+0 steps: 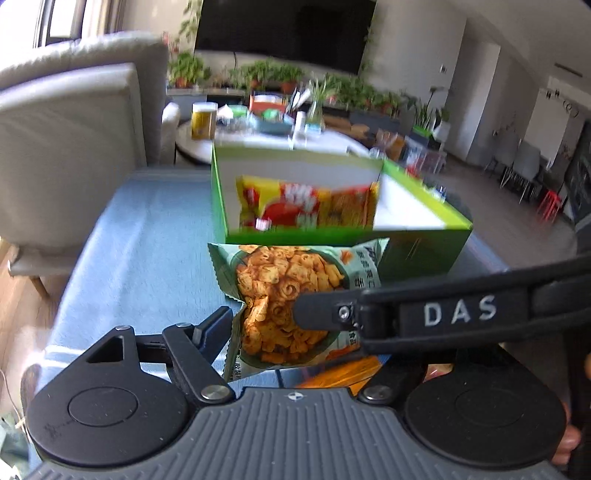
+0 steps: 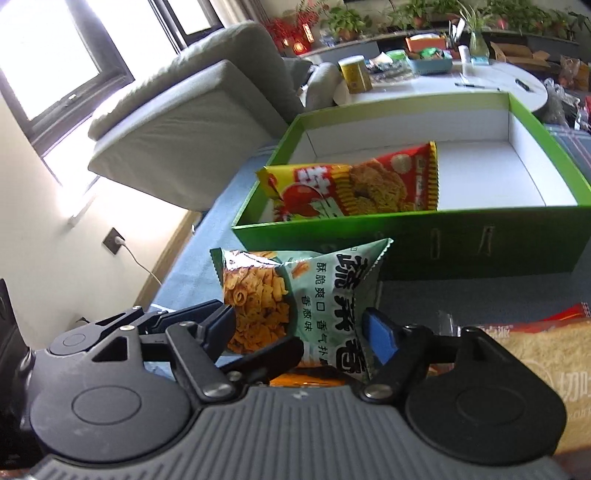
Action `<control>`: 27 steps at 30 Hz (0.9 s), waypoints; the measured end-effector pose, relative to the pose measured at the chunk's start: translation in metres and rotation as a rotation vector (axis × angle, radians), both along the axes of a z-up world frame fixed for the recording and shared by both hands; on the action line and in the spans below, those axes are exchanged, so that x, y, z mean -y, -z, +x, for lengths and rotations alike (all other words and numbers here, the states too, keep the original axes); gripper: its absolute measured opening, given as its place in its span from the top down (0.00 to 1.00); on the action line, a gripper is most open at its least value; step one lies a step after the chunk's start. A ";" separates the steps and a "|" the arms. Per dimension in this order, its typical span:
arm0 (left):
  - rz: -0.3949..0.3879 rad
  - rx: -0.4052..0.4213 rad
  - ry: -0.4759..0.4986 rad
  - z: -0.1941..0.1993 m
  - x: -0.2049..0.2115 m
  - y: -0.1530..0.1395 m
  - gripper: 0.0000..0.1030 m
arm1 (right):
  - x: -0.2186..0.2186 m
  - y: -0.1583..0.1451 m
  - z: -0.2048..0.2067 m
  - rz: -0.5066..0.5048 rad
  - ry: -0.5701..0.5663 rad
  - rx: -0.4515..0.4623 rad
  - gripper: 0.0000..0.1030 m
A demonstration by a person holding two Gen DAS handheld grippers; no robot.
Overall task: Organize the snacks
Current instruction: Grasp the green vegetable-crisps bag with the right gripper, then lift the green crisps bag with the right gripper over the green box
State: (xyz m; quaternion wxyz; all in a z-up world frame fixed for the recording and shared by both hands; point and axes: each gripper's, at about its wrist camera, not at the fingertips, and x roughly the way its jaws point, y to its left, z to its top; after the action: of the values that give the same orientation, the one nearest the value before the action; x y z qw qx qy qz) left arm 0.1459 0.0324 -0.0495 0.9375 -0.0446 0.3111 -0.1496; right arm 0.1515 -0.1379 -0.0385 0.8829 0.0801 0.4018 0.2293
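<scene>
The green cardboard box looks blurry from the left. It hides the bottom of the yellow and red snack bag. The fuzzy tan packet is cut off at the edge.

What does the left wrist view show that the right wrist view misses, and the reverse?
Left wrist only: a black wall television and a black gripper finger lettered DAS. Right wrist only: a wall socket with a white cable and a beige snack packet. Both: the green cardboard box, its red-yellow noodle packet and the pale green crisp bag.
</scene>
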 end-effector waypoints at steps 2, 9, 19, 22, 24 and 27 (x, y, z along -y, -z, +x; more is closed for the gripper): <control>0.017 0.053 0.000 -0.009 0.003 -0.013 0.29 | 0.000 -0.011 -0.007 0.015 0.002 0.044 0.26; 0.059 0.192 0.019 -0.022 0.017 -0.053 0.29 | 0.008 -0.050 -0.020 0.048 0.005 0.181 0.26; 0.077 0.207 0.044 0.014 0.038 -0.076 0.29 | 0.030 -0.073 0.013 0.109 0.053 0.216 0.26; 0.094 0.215 0.042 0.026 0.044 -0.077 0.29 | 0.030 -0.077 0.024 0.094 0.064 0.234 0.26; 0.108 0.208 0.031 0.037 0.047 -0.076 0.28 | 0.028 -0.078 0.032 0.079 0.067 0.242 0.26; 0.114 0.181 0.023 0.052 0.049 -0.069 0.28 | 0.025 -0.074 0.044 0.062 0.067 0.233 0.26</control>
State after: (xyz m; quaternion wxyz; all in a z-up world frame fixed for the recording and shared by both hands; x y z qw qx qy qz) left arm 0.1983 -0.0162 0.0198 0.9610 0.0260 0.2336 -0.1458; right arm 0.1953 -0.1630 0.0354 0.9279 0.0933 0.2862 0.2198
